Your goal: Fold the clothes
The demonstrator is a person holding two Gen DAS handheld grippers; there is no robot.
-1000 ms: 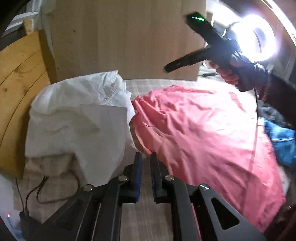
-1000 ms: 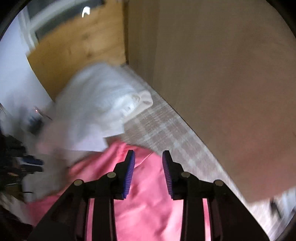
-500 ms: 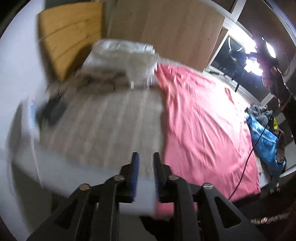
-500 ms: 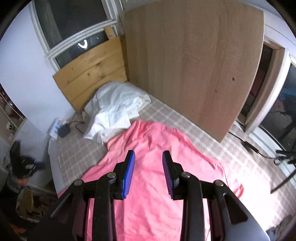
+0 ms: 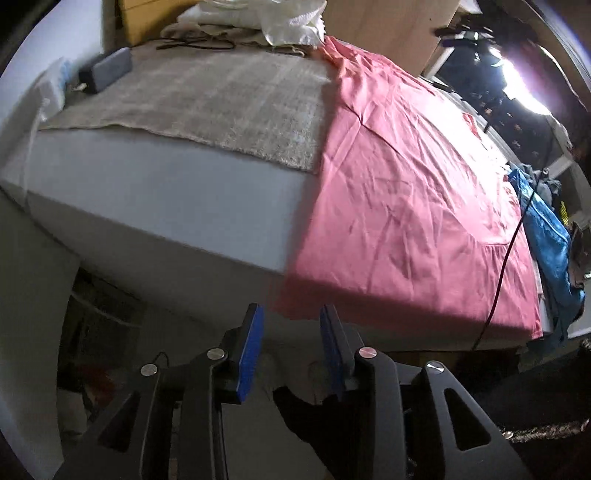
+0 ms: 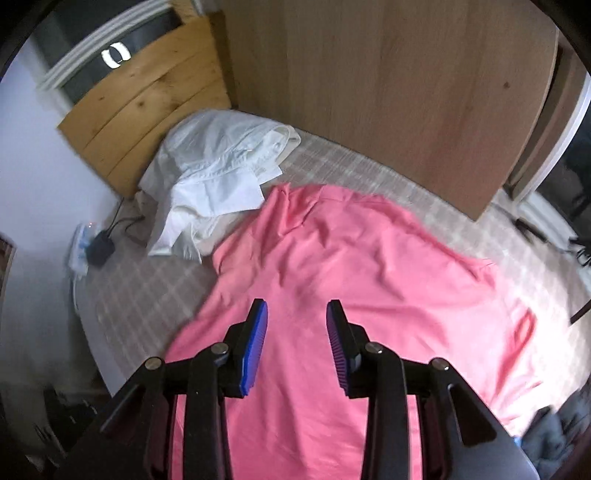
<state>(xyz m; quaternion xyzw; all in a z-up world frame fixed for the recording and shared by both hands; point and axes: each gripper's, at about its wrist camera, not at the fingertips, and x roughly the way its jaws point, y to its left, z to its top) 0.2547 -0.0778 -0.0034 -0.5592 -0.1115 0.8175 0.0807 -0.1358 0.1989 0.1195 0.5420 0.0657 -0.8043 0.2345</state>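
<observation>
A large pink garment (image 5: pixel 413 192) lies spread flat over the bed, its near edge hanging over the mattress side. It also shows in the right wrist view (image 6: pixel 332 266). My left gripper (image 5: pixel 290 332) is open and empty, low by the bed's side, just below the hanging pink edge. My right gripper (image 6: pixel 295 332) is open and empty, held above the middle of the pink garment. A crumpled white garment (image 6: pixel 218 173) lies at the head of the bed, also in the left wrist view (image 5: pixel 280 18).
A checked beige bedsheet (image 5: pixel 207 92) covers the mattress (image 5: pixel 147 199). A wooden headboard (image 6: pixel 147 99) and a wooden board (image 6: pixel 388 81) stand behind. A blue garment (image 5: pixel 546 236) and a black cable (image 5: pixel 506 258) lie at the right. A dark charger (image 6: pixel 99 247) sits by the pillow end.
My left gripper has dropped back from over the bed to below its side edge and opened wider. My right gripper has risen and pulled back above the pink garment.
</observation>
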